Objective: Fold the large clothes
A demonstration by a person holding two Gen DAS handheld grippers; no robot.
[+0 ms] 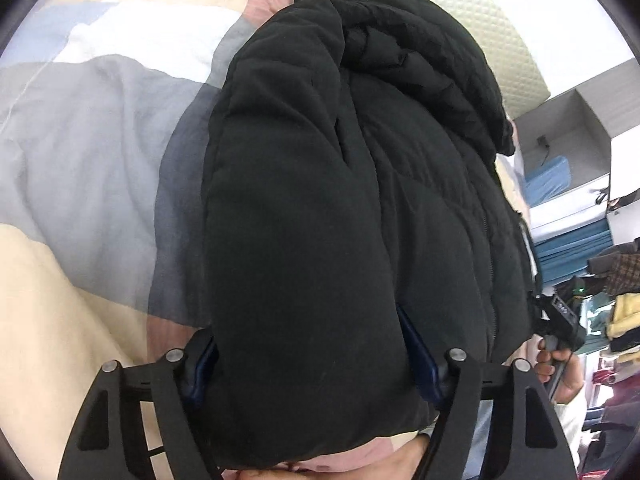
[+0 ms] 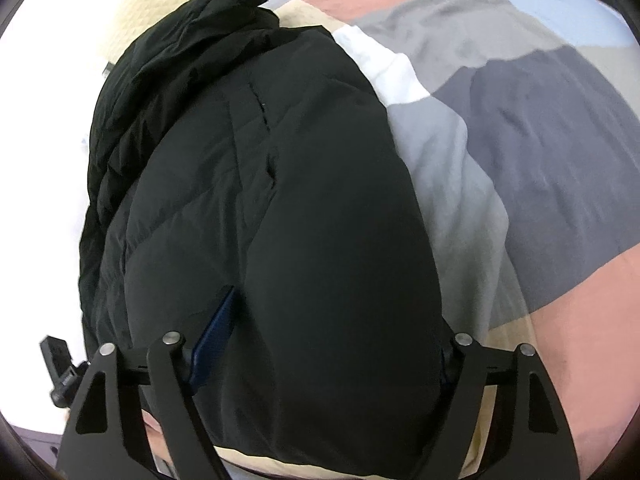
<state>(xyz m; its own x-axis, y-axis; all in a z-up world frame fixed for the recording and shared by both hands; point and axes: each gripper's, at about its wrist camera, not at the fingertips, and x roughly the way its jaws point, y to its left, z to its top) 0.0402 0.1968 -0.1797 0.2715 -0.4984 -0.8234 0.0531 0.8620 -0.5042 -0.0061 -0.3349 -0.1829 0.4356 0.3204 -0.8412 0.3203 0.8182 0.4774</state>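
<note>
Black linkage arms of the left tongs fill the bottom of the left wrist view, blue pads spread wide and squeezing a fat fold of the puffy black quilted jacket; same deal on the other side, right tongs clamped around the jacket bulk; jacket sits bunched on the bed's colour-block duvet in grey, white, pink and cream; cream textured pillow lies behind it.
</note>
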